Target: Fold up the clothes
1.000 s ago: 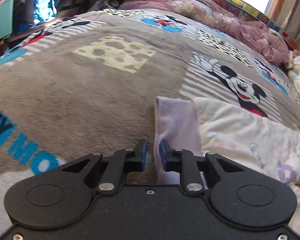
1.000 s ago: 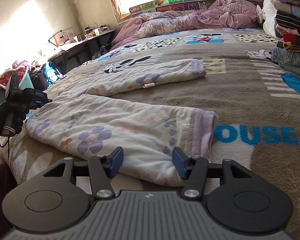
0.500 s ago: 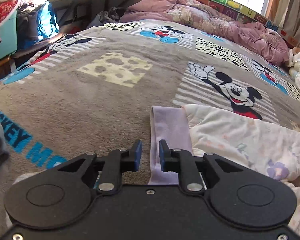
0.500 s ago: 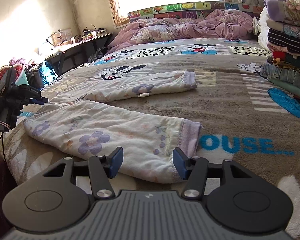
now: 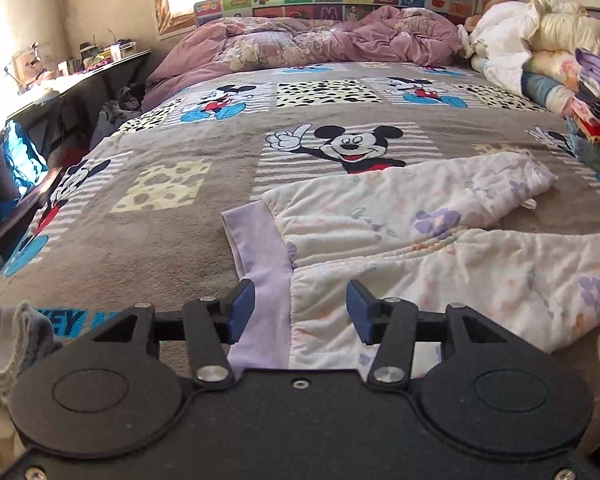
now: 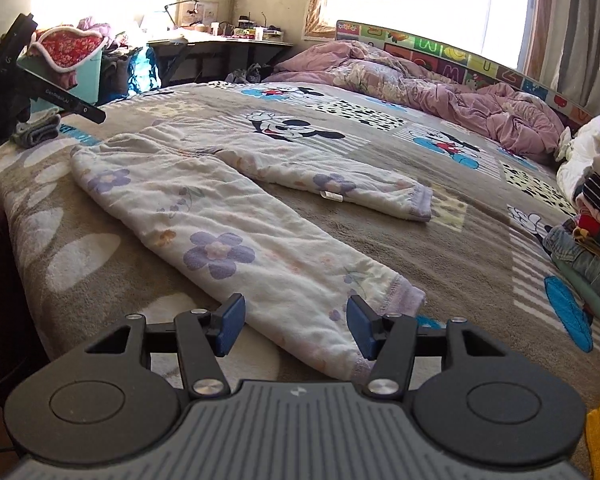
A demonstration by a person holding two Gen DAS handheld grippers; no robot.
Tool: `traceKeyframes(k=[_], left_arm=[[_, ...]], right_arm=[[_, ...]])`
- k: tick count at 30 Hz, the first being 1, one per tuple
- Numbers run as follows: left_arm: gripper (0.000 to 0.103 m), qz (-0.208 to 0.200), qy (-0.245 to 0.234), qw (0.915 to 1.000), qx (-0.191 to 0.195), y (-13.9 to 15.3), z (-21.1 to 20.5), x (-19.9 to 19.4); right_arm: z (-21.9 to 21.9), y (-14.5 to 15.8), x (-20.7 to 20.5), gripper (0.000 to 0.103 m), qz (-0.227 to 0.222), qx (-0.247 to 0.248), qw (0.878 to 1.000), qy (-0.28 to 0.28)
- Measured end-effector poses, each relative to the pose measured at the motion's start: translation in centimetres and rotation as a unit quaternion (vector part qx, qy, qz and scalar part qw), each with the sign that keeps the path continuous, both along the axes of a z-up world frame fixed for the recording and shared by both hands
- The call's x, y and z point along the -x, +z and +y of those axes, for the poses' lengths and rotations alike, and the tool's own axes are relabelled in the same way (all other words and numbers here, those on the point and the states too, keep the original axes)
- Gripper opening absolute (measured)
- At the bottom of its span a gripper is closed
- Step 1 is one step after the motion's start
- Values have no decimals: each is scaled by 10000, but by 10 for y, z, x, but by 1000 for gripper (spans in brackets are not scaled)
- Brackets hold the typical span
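Note:
White floral pyjama trousers (image 5: 420,240) lie flat on the Mickey Mouse blanket (image 5: 172,232), legs spread in a V. My left gripper (image 5: 300,308) is open and hovers over the lilac waistband (image 5: 260,248), which runs between its fingers and under the body. In the right wrist view the same trousers (image 6: 220,216) stretch from upper left to the front. My right gripper (image 6: 294,320) is open just above the near leg's lilac cuff (image 6: 400,296). The far leg's cuff (image 6: 422,200) lies flat further back. The left gripper (image 6: 94,114) shows at the far left by the waist end.
A stack of folded clothes (image 6: 596,216) lines the right side of the bed, seen too in the left view as a stack (image 5: 592,104). A crumpled pink duvet (image 5: 320,36) lies at the headboard. A grey cloth (image 6: 36,132) sits near the waistband. A desk (image 5: 80,76) stands left.
My left gripper's fingers, nearly closed at the waistband before, have spread wide apart, and its view has swung right. The right gripper stayed open and shifted its view toward the near cuff.

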State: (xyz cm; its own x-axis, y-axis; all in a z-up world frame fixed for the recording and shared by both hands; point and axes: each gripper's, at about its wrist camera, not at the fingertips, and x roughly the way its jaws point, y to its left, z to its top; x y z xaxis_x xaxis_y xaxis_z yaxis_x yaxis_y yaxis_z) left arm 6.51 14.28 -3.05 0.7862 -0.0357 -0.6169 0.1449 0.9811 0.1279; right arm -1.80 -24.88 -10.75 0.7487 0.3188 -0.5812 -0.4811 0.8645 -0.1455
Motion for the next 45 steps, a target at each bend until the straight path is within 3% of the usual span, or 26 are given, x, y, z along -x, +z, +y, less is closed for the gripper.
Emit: traceKeyframes(k=[3, 9, 11, 16, 18, 23, 26, 28, 29, 30, 32, 37, 40, 45], left_arm=[[51, -9, -437, 9975, -554, -6, -13, 17], [52, 81, -1057, 9825, -1531, -30, -29, 36], [52, 84, -1247, 9721, -1983, -42, -34, 40], [52, 62, -1763, 9341, -3104, -71, -45, 53], [52, -3, -1894, 9241, -3318, -79, -45, 57], [52, -150, -1929, 9224, -3342, -82, -38, 51], [52, -259, -2079, 9116, -3536, -87, -37, 46], [52, -338, -2105, 9083, -3598, -88, -38, 42], [44, -363, -2088, 9101, -3561, -87, -38, 40], [31, -384, -2067, 9127, -3503, -84, -37, 39], [26, -522, -1969, 9191, -3372, -77, -36, 37], [16, -605, -1596, 9541, -2461, -51, -29, 23], [14, -657, -1329, 9704, -1904, -37, -26, 12], [11, -714, -955, 9854, -1213, -17, -23, -11]], right_arm=[[9, -7, 4, 57, -26, 484, 9987, 175], [20, -23, 4, 57, -131, 1331, 9903, 386], [22, -31, 3, 57, -122, 1613, 9858, 449], [24, -38, 4, 59, -350, 1939, 9785, 615], [25, -40, 4, 60, -464, 2060, 9753, 654], [29, -44, 2, 60, -763, 2289, 9681, 677], [31, -47, -1, 67, -906, 2397, 9640, 705], [30, -46, -3, 65, -964, 2382, 9638, 715], [28, -43, -5, 57, -946, 2290, 9662, 708], [26, -41, -6, 36, -927, 2197, 9686, 701], [22, -36, -8, 26, -891, 2011, 9731, 686], [12, -15, -17, 19, -929, 1521, 9825, 540], [7, 5, -32, 18, -1056, 1256, 9857, 382], [1, 33, -71, 16, -1115, 958, 9888, 246]])
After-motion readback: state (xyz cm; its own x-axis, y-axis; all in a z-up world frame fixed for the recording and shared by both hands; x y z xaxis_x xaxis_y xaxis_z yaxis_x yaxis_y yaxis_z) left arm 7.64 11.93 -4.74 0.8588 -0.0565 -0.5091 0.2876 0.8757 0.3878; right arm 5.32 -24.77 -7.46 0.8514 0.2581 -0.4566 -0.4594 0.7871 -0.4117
